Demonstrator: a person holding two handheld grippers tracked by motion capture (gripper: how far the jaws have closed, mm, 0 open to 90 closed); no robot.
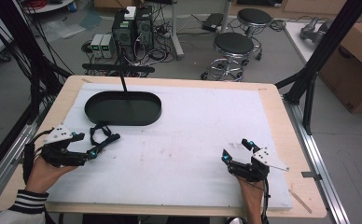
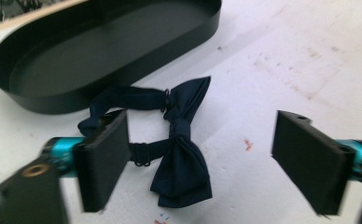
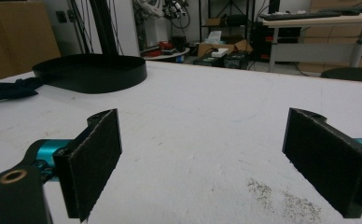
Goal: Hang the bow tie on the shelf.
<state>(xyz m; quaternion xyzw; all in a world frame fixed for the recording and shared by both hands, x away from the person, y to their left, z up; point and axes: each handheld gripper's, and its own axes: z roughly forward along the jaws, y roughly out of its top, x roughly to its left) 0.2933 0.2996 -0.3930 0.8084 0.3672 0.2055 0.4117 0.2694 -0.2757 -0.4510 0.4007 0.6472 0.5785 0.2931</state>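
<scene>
L gripper [image 2: 200,163] jaws spread over navy bow tie [image 2: 181,149] beside black tray [image 2: 123,65], R gripper [image 3: 202,161] jaws spread, nothing between

Left gripper [image 1: 105,142]: blk frame w/ teal accents, grey 3-cornered plate on top, blk cable trailing back; jaws are flat blk rectangular pads on teal cylindrical mounts, brass-ringed hole in the near frame. Right gripper [image 1: 237,150]: same build, w/ grey plate, teal bits, blk cable. Person's left sleeve [image 1: 28,201]: blk w/ white stripes at cuff.
</scene>
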